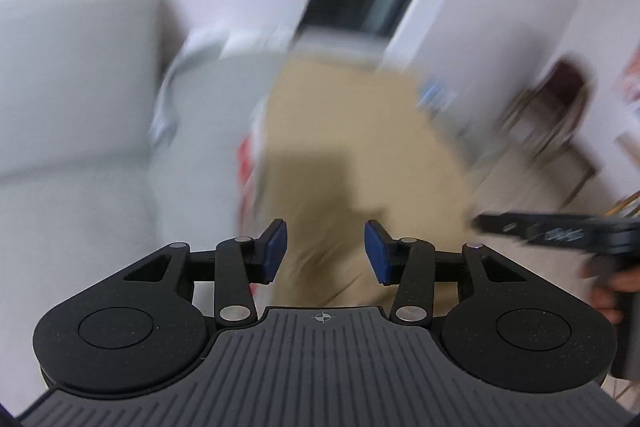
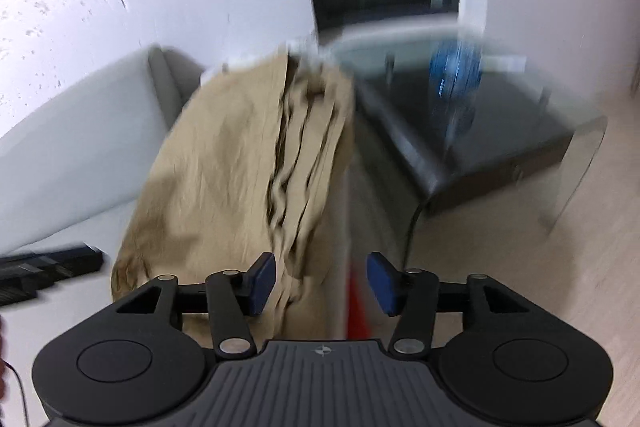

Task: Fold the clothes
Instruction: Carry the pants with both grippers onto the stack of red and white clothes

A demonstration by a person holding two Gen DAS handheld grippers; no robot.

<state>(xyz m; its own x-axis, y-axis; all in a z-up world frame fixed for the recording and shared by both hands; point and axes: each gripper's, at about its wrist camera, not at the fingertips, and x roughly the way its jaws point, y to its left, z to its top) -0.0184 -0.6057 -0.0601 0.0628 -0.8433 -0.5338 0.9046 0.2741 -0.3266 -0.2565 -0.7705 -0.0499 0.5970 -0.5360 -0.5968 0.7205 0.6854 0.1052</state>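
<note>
A tan garment (image 1: 352, 147) lies spread ahead of my left gripper (image 1: 326, 253), which is open and empty just above its near end. In the right wrist view the same tan garment (image 2: 224, 171) is rumpled, with deep folds along its right side. My right gripper (image 2: 322, 285) is open and empty over the garment's near right edge. The right gripper also shows at the right edge of the left wrist view (image 1: 560, 233), and the left gripper at the left edge of the right wrist view (image 2: 44, 267). Both views are blurred by motion.
A light grey sofa (image 1: 68, 99) is on the left, also in the right wrist view (image 2: 80, 147). A glass table (image 2: 500, 115) over a dark base stands to the right, with a blue object (image 2: 456, 67) on it. Something red (image 2: 356, 307) lies under the garment's edge.
</note>
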